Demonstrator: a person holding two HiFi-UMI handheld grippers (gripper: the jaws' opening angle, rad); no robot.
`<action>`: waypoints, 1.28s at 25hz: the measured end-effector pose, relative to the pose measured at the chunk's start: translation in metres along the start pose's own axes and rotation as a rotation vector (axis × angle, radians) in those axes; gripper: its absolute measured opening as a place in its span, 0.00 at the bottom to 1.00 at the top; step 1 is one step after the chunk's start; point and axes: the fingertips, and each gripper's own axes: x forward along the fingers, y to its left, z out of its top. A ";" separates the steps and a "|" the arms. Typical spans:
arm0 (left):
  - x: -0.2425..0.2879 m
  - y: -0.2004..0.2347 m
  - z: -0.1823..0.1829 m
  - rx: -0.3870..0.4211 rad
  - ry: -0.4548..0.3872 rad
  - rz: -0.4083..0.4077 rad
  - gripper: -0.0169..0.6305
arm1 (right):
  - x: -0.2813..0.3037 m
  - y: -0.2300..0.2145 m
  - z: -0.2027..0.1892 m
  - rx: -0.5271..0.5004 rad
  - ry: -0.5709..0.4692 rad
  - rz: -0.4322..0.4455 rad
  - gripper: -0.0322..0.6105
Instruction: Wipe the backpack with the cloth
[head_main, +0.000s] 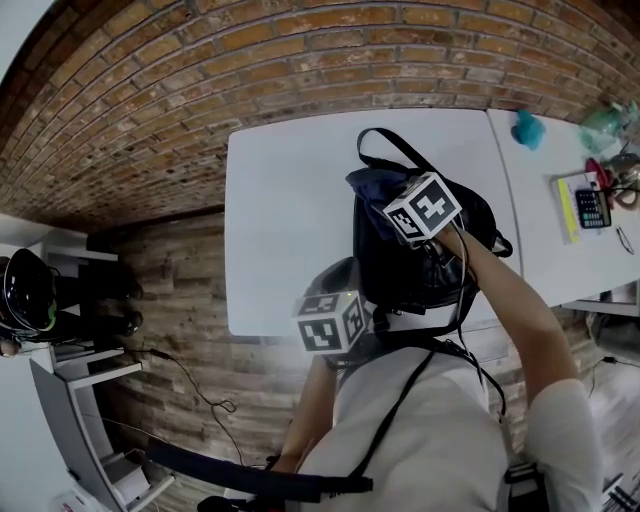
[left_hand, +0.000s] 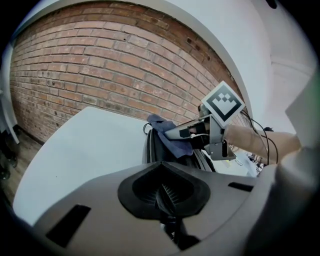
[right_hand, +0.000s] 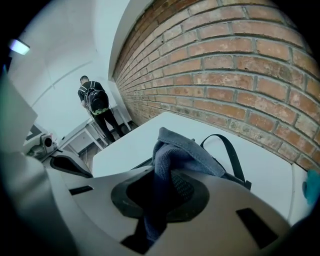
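A black backpack (head_main: 430, 270) lies on the white table (head_main: 290, 230), its loop strap (right_hand: 231, 151) towards the brick wall. My right gripper (head_main: 388, 200) is over the backpack's top end, shut on a blue-grey cloth (head_main: 372, 186) that bunches out past its jaws (right_hand: 175, 150). In the left gripper view the same cloth (left_hand: 161, 123) hangs from the right gripper (left_hand: 172, 134) against the backpack (left_hand: 154, 147). My left gripper (head_main: 350, 287) is at the backpack's near left corner by the table's front edge, its ribbed pads (left_hand: 170, 192) closed together with nothing seen between them.
A second white table (head_main: 545, 180) adjoins on the right with a teal object (head_main: 527, 128), a calculator (head_main: 592, 208) and small clutter. A brick wall (head_main: 300, 50) runs behind. White shelving with a black helmet (head_main: 30, 290) stands left. A person (right_hand: 95, 104) stands far off.
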 end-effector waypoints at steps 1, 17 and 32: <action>0.000 0.000 0.000 0.000 -0.001 0.001 0.03 | -0.001 0.004 -0.001 -0.012 0.001 0.006 0.11; 0.000 0.000 0.004 0.002 -0.011 0.005 0.03 | -0.011 0.070 -0.035 -0.137 0.070 0.137 0.11; -0.008 -0.006 0.015 -0.012 -0.041 -0.014 0.03 | -0.024 0.114 -0.077 -0.171 0.149 0.257 0.11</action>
